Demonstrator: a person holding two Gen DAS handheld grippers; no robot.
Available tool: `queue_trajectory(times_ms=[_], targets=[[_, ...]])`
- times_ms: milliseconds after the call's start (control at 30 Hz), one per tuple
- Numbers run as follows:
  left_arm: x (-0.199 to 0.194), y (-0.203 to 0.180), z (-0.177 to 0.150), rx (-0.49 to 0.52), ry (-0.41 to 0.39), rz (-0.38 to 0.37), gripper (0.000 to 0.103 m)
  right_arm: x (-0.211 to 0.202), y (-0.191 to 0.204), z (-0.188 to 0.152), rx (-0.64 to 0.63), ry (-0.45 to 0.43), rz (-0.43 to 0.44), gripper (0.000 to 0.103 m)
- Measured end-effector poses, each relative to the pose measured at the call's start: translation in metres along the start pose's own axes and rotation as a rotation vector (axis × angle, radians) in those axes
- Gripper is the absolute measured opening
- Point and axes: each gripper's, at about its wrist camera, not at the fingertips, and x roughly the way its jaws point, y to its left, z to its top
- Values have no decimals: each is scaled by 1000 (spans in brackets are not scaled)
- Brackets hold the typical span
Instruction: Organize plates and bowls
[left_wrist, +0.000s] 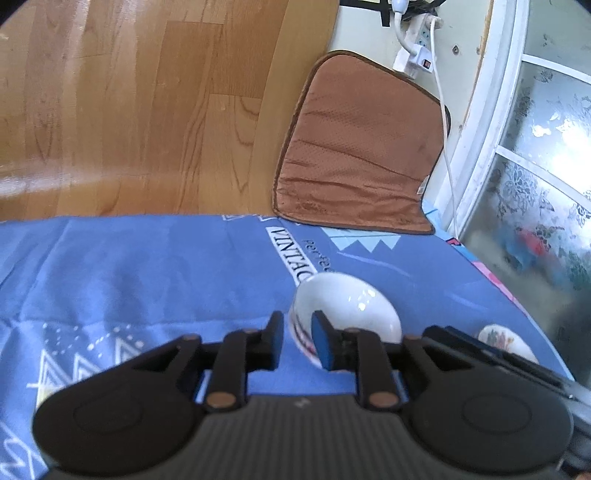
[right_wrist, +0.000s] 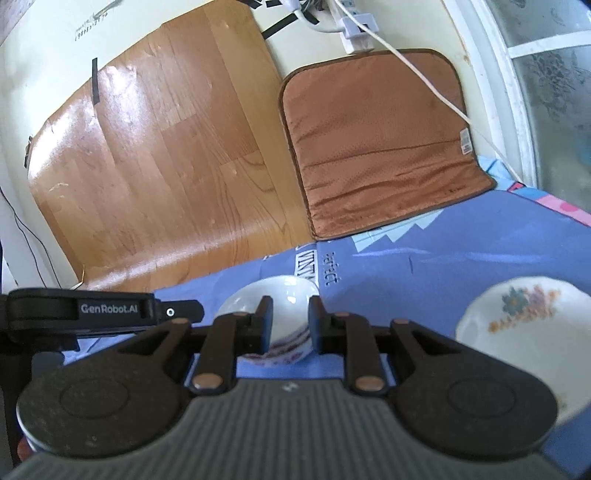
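Left gripper (left_wrist: 297, 338) pinches the near rim of a small white bowl (left_wrist: 351, 306), one finger inside and one outside; bowl tilts, mouth facing up and away. Bare blue cloth (left_wrist: 147, 266) stretches left; cloth edge ahead, then wood floor (left_wrist: 129, 110) and brown cushion (left_wrist: 362, 147). Right gripper (right_wrist: 290, 319), narrowly parted, holds nothing, bowl just beyond. Floral dish (right_wrist: 517, 332) lies right, near it.

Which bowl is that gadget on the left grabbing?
On the blue patterned cloth, in front of the brown cushion, the left hand-held gripper pinches a small white bowl by its rim. Its inside is plain, unlike the flowered bowl beside it.
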Motion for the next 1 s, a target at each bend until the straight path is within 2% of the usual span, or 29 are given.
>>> queue_trajectory(times_ms=[133, 233, 533, 633, 700, 767, 833, 1000], targets=[[-12, 1, -13, 21, -4, 26, 20, -12, 0, -8, 14, 14, -4, 24], [-18, 4, -23, 20, -3, 35, 25, -17, 0, -13, 35, 31, 6, 24], [-32, 10, -41, 35, -15, 66, 55, -27, 15, -23, 27, 46, 28, 28], [-38, 13, -41, 33, -39, 86, 74, -29, 20, -24, 17, 47, 29, 29], [-43, 13, -42, 43, -79, 108, 98, -29, 22, -25, 14, 49, 29, 29], [-49, 12, -42, 70, -119, 138, 103, -29, 23, -26, 13, 51, 28, 30], [-54, 9, -42, 99, -137, 166, 103, -30, 25, -26, 14, 52, 27, 30], [-61, 8, -44, 97, -158, 175, 103, -36, 30, -28, 8, 48, 28, 30]])
